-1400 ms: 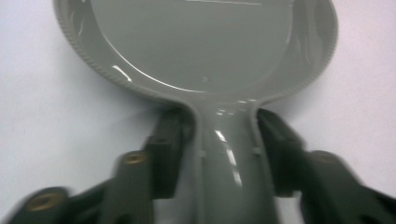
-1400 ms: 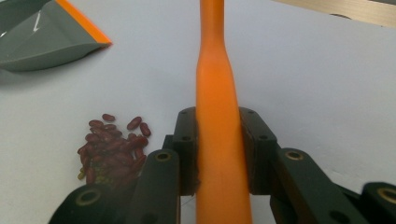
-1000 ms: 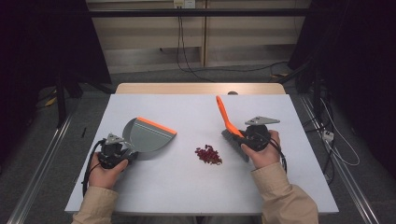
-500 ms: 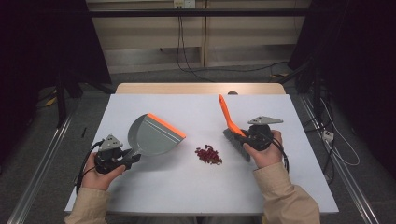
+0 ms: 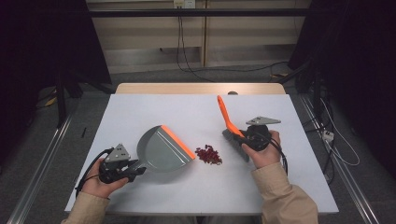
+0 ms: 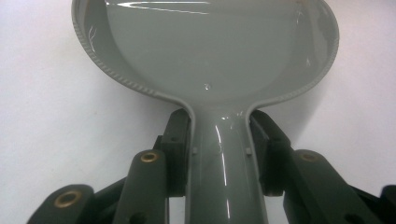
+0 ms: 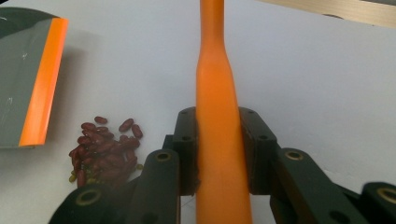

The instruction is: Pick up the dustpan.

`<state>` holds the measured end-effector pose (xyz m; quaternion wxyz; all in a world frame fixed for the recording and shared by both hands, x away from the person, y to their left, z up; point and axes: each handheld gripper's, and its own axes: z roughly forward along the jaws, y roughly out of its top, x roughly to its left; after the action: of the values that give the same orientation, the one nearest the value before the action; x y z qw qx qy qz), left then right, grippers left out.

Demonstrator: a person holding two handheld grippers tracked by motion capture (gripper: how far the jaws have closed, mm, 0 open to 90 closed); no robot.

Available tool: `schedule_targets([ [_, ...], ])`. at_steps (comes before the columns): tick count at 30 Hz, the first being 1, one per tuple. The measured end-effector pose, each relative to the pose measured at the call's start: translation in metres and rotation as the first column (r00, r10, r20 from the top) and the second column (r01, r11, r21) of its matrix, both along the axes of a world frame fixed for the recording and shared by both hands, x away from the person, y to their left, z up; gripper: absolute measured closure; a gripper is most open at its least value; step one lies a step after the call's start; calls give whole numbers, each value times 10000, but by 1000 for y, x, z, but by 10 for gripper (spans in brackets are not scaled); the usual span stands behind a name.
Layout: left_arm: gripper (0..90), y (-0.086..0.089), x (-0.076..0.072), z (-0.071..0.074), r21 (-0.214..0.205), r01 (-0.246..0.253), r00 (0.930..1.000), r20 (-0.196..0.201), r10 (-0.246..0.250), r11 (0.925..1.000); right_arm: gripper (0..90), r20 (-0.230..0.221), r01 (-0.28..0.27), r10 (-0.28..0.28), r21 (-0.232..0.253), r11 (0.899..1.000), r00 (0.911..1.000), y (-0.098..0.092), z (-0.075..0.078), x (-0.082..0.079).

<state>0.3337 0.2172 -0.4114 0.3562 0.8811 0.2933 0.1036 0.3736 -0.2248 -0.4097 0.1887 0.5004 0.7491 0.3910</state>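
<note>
Left hand-held gripper (image 5: 135, 171) is clamped on the grey handle of the dustpan (image 5: 161, 150), and the left gripper view shows it plainly: both black jaws press the narrow neck of the handle from either side, with the pan's ribbed rim and glossy hollow (image 6: 210, 51) spreading out ahead. The high view adds what that close look cannot: the pan's orange lip (image 5: 177, 141) faces a small heap of dark red beans (image 5: 208, 154), lying just beside it, lip and heap apart by a narrow strip of bare worktop (image 5: 154, 112). Right hand-held gripper (image 5: 243, 136) is closed on the orange handle of a brush (image 5: 227, 116), which slants up and away from the hand; its grey head (image 5: 234, 142) sits low on the far side of the beans from the pan. In the right gripper view the orange handle (image 7: 217, 135) runs straight up between the two jaws, and the beans (image 7: 105, 149) and the pan's orange lip (image 7: 44, 81) lie off to the left, the lip near the heap. From above, the heap sits near the middle of the worktop, well apart from every edge, with bare surface behind it toward the wooden far edge (image 5: 201, 88) and in front toward the person's sleeves.
</note>
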Motion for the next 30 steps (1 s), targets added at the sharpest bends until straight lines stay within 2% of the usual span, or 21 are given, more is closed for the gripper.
schedule_targets([
  [2, 630, -2, -1, 0, 101, 114, 9999, -42, -114, 9999, 714, -1, -17, 17, 5, 10000, 10000, 0, 0, 0],
  [4, 630, -4, -2, -2, 26, 190, 9997, -130, -190, 9998, 714, 24, -20, 20, -34, 10000, 10000, 0, -1, 0],
  [6, 630, -5, -3, -1, 173, 397, 9991, -141, -394, 9991, 714, 33, -18, 18, -7, 10000, 10000, 0, -1, 0],
  [7, 630, -7, -4, -1, 72, 425, 9989, -183, -424, 9991, 714, 47, -27, 27, -26, 10000, 10000, 0, -1, 0],
  [8, 630, -8, -5, -1, 223, 541, 9983, -212, -536, 9983, 714, 20, -27, 27, -12, 10000, 10000, 0, -1, 0],
  [9, 630, -9, -5, -2, 99, 581, 9980, -251, -578, 9983, 714, 29, -10, 10, -23, 10000, 10000, 0, -1, 0],
  [14, 629, -15, -8, -4, 377, 890, 9957, -304, -879, 9953, 714, 26, -50, 50, -93, 9999, 10000, 3, -3, 0],
  [18, 629, -17, -9, -4, 356, 1144, 9928, -402, -1130, 9928, 714, 46, -114, 115, -151, 9998, 9999, 6, -5, 0],
  [26, 629, -23, -10, -9, 90, 1590, 9834, -900, -1575, 9872, 714, -10, -299, 299, -299, 9991, 9996, 13, -7, 1],
  [29, 628, -26, -9, -12, -13, 1811, 9774, -1109, -1801, 9835, 714, -14, -392, 392, -359, 9986, 9992, 16, -8, 1],
  [30, 628, -27, -9, -13, 80, 1900, 9753, -1163, -1878, 9817, 714, -6, -381, 381, -364, 9986, 9993, 17, -9, 1],
])
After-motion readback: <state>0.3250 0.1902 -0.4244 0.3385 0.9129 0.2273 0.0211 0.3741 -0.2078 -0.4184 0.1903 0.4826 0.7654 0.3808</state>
